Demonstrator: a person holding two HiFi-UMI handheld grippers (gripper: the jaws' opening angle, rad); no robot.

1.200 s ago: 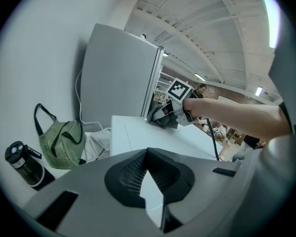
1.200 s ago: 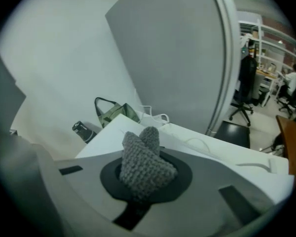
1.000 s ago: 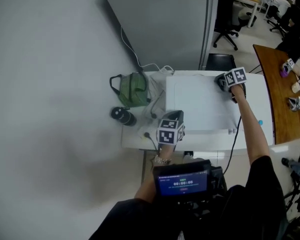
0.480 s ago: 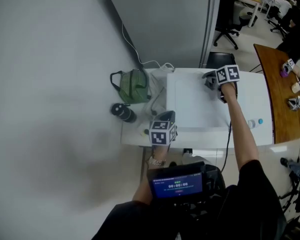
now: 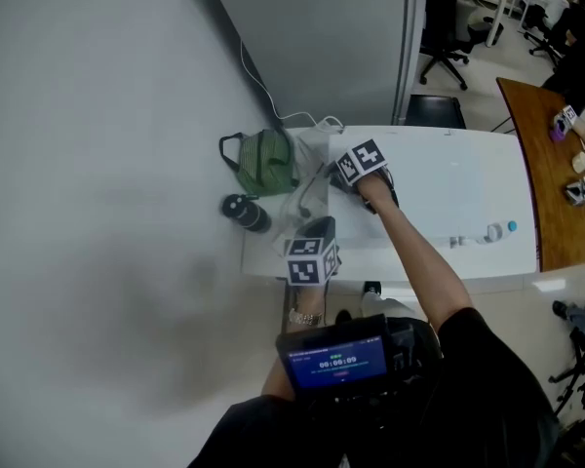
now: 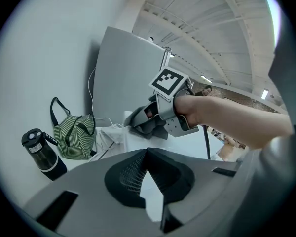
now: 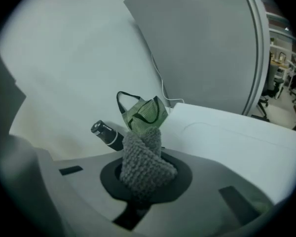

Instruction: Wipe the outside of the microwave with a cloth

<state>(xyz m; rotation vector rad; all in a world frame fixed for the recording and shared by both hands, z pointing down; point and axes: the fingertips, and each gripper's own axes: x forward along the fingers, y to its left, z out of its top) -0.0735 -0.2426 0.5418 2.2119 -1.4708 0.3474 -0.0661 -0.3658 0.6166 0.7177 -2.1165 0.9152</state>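
Note:
The white microwave (image 5: pixel 448 188) is seen from above, its flat top toward me. My right gripper (image 5: pixel 345 180) rests on the left part of that top, shut on a grey knitted cloth (image 7: pixel 144 157) that bulges out between its jaws. In the left gripper view the cloth (image 6: pixel 149 127) lies under the right gripper (image 6: pixel 139 121) on the microwave (image 6: pixel 187 147). My left gripper (image 5: pixel 317 228) hovers at the front left corner, jaws together and empty (image 6: pixel 147 154).
A green striped bag (image 5: pixel 266 162) and a black bottle (image 5: pixel 244 213) sit left of the microwave, close to the white wall. A white cable (image 5: pixel 273 115) runs up a grey partition (image 5: pixel 322 37). A wooden table (image 5: pixel 551 183) stands at the right.
My right gripper has slid the cloth across the microwave top from the back right to the left side. The left gripper has shifted only slightly.

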